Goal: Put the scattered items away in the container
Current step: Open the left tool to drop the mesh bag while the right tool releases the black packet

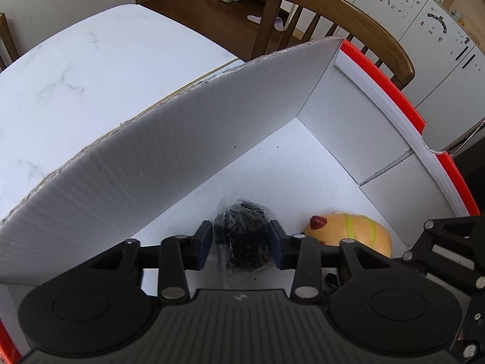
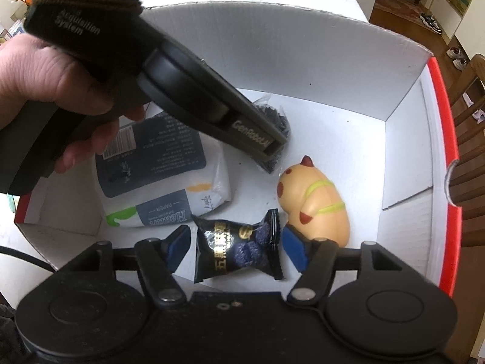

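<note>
A white cardboard box [image 1: 182, 151] with a red outside stands on the table, and both grippers reach down into it. My left gripper [image 1: 240, 242] stands open around a clear bag of dark bits [image 1: 242, 230] that rests on the box floor, its pads just beside the bag. In the right wrist view a hand [image 2: 45, 85] holds that left gripper [image 2: 272, 148] over the bag [image 2: 275, 121]. My right gripper [image 2: 236, 250] is open, with a black candy wrapper [image 2: 239, 248] lying between its pads, a gap on each side.
In the box [image 2: 333, 60] also lie a peach toy figure [image 2: 315, 203] [image 1: 351, 230] and a tissue pack [image 2: 157, 182]. The box sits on a white marble table [image 1: 75, 75]. A wooden chair [image 1: 339, 21] stands behind it.
</note>
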`<action>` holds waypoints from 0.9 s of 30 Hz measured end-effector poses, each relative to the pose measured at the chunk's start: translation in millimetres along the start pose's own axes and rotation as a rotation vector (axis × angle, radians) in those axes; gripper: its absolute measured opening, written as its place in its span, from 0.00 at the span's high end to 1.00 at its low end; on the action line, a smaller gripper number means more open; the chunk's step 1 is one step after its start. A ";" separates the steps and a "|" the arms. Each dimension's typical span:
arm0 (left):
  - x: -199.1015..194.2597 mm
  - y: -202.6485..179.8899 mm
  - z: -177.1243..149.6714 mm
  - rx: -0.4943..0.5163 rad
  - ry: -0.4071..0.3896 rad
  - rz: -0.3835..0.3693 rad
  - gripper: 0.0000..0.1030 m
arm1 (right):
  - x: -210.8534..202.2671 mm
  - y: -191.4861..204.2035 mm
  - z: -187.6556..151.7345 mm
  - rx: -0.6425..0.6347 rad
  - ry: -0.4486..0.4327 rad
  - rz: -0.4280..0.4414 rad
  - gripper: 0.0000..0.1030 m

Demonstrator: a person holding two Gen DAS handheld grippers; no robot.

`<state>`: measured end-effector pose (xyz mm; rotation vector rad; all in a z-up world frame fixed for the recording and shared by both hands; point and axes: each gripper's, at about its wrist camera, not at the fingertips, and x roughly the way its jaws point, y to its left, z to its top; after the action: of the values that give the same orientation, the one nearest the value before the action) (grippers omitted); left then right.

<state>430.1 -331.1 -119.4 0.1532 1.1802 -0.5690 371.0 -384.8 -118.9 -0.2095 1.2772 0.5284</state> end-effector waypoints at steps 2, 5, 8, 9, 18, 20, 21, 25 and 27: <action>-3.3 0.4 -0.7 -0.007 -0.012 0.003 0.45 | -3.0 -1.3 -2.4 0.005 -0.009 0.006 0.34; -9.7 -0.5 -0.9 -0.009 -0.026 0.006 0.38 | -9.2 -2.9 -5.1 0.008 -0.026 0.013 0.34; -18.8 -1.8 -1.8 -0.011 -0.048 0.008 0.37 | -18.0 -3.1 1.4 0.013 -0.046 0.017 0.34; -22.0 -2.1 -2.1 -0.015 -0.055 0.005 0.37 | -20.7 -3.7 0.6 0.015 -0.054 0.018 0.34; -60.2 -10.3 -9.2 -0.008 -0.121 -0.021 0.37 | -44.1 3.1 0.7 0.017 -0.115 0.016 0.34; -70.2 -12.3 -12.7 -0.005 -0.139 -0.025 0.37 | -48.6 10.5 5.3 0.016 -0.127 0.010 0.34; -75.5 -13.7 -14.5 -0.004 -0.149 -0.024 0.37 | -51.0 11.0 4.6 0.016 -0.134 0.009 0.34; -95.3 -17.6 -23.2 -0.001 -0.187 -0.020 0.37 | -62.3 11.9 -3.4 0.030 -0.172 0.009 0.34; -106.1 -18.8 -28.8 -0.002 -0.205 -0.021 0.37 | -68.7 13.1 -5.7 0.039 -0.195 0.016 0.34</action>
<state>369.4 -299.5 -31.4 0.0788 0.9840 -0.5877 346.7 -393.7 -53.7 -0.1124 1.0990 0.5236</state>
